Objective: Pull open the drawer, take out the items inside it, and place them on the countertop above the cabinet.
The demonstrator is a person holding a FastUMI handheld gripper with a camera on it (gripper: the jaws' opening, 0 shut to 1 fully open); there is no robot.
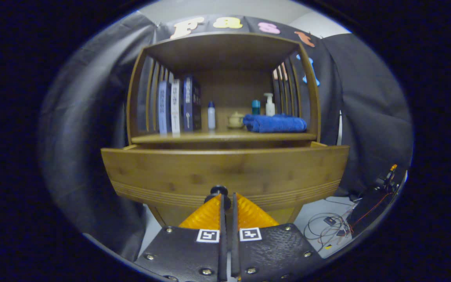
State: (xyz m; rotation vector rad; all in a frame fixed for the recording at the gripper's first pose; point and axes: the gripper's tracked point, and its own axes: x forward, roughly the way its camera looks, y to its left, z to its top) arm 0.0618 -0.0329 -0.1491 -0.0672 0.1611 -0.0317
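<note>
The wooden cabinet's drawer stands pulled out toward me, and its wide front panel hides whatever lies inside. A small dark knob sits low on the middle of that panel. My gripper is shut on the knob, with its fingers almost together and their tips at the knob. The countertop above the drawer is the floor of an open wooden shelf.
On the countertop stand upright books, a small white bottle, a little teapot, a folded blue towel, a teal bottle and a pump bottle. Cables and a dark device lie on the floor to the right.
</note>
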